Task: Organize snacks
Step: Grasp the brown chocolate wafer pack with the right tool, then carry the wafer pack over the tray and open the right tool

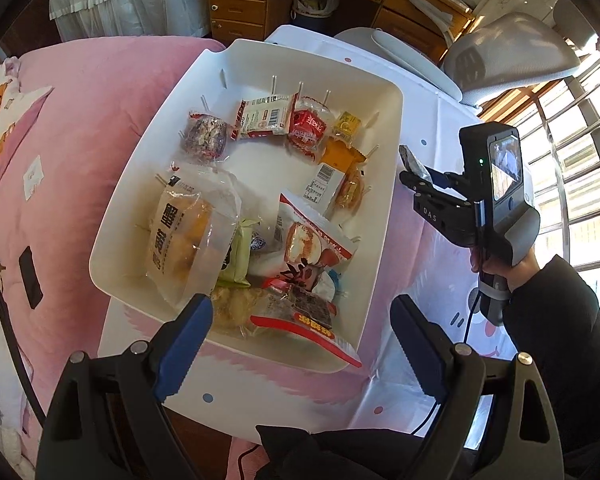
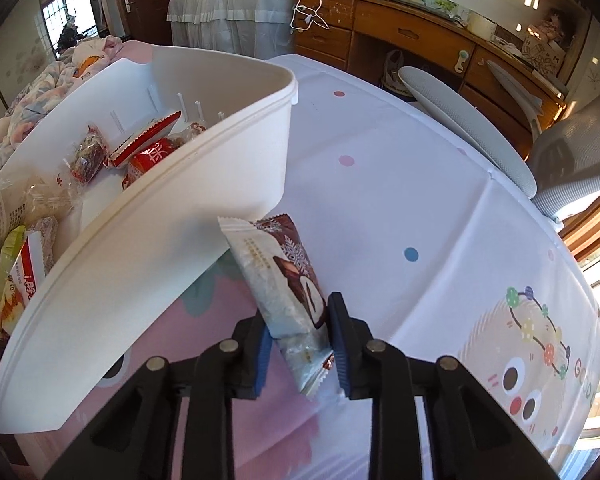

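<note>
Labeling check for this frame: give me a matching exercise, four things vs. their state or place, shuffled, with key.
Things:
1. left gripper
2. right gripper
3. white bin
4. brown-and-white snack packet

States:
A. outside the bin, beside its wall
B. open, nothing between its fingers
C. holds many wrapped snacks
D. shut on a packet

Pairs: 1-B, 2-D, 3-C, 4-A

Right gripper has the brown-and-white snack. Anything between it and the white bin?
Only the bin's own near wall. The right gripper holds the snack packet outside and below the rim, so it must go up over that wall. Nothing else visible intervenes.
</note>
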`<state>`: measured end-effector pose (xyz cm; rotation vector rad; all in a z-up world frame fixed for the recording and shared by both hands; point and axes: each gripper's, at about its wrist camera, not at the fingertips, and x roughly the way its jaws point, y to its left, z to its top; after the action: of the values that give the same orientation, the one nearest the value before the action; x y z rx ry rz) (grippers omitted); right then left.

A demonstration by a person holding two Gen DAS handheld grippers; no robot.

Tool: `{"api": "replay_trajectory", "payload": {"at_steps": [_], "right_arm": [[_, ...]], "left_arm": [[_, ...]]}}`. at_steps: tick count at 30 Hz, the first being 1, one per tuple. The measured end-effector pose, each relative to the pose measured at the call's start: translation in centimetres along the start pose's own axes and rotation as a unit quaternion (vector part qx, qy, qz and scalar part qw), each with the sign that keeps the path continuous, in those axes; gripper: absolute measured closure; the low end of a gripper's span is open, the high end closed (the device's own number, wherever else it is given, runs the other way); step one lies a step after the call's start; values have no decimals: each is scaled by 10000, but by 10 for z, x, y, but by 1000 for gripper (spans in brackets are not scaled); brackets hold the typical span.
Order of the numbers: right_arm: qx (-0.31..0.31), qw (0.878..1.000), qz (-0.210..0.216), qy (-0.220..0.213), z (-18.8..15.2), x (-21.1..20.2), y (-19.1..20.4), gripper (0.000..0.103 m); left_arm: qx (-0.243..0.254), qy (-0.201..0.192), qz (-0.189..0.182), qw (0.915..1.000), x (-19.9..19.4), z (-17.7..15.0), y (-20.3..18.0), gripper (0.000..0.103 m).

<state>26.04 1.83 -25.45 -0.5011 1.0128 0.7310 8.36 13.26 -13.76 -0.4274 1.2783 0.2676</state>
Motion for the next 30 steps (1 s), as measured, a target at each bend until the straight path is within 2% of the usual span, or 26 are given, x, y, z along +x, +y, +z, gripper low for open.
{"api": "replay_trajectory", "payload": {"at_steps": [4, 8, 13, 21, 25, 28, 30], "right_arm": [[240, 9997, -53, 80, -10, -18, 1, 82], [511, 9987, 30, -23, -16, -44, 4, 86], [424, 9989, 116, -163, -16, -72, 18, 87], [195, 9979, 241, -562, 9, -115, 55, 87], [281, 9973, 224, -642, 23, -127, 79, 86], [663, 9949, 331, -684, 29, -134, 96, 81], [928, 9929, 415, -623, 28, -136, 109, 59]], "left_arm": [[-18, -112, -48, 9999, -11, -4, 2, 13], [-35, -258, -104, 9996, -22, -9, 4, 13], [2, -389, -240, 9990, -35, -15, 5, 13], [179, -702, -430, 9964, -61, -20, 12, 13], [310, -916, -604, 9935, -75, -21, 22, 13], [439, -1038, -720, 9910, -85, -21, 33, 13], [524, -1131, -772, 9892, -92, -22, 41, 13]]}}
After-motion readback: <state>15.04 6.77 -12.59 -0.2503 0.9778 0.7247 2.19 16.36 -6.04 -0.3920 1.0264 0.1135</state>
